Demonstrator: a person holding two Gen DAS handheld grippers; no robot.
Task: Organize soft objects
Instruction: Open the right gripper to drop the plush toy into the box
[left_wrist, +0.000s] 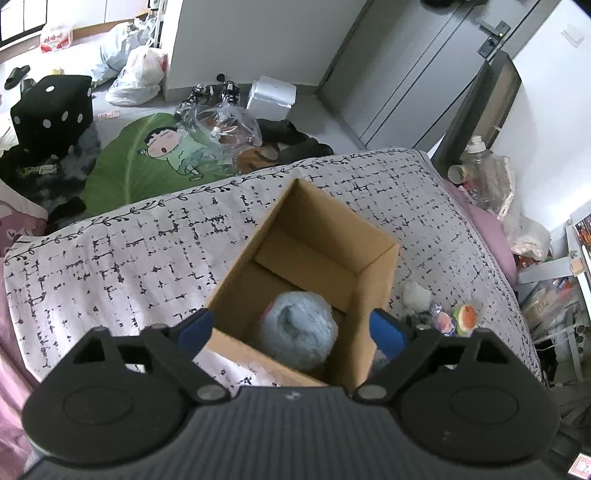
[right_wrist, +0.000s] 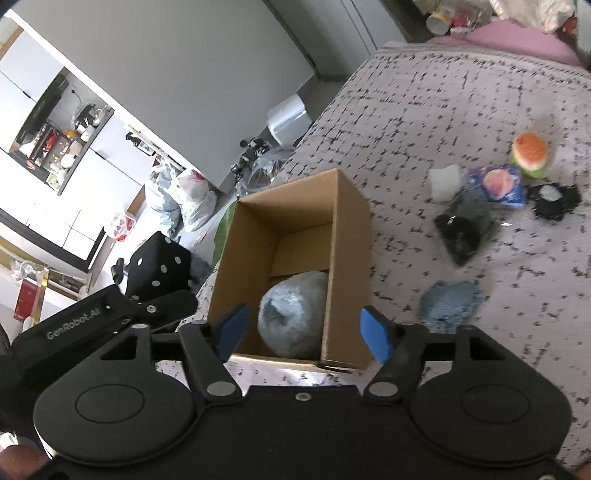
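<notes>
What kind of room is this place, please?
Probably a lived-in bedroom at home: a bed with a patterned quilt, a door, and bags and shoes on the floor.

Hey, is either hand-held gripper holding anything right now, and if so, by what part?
Nothing is held. The left hand-held gripper and right hand-held gripper are both open above the cardboard box; the fluffy blue-grey ball lies inside, untouched.

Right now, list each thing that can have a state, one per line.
Box: open, upright on the bed.
Fluffy ball: inside the box.
Left gripper: open, empty.
Right gripper: open, empty.
Burger toy: loose on the bed.
Blue cloth: loose beside the box.
</notes>
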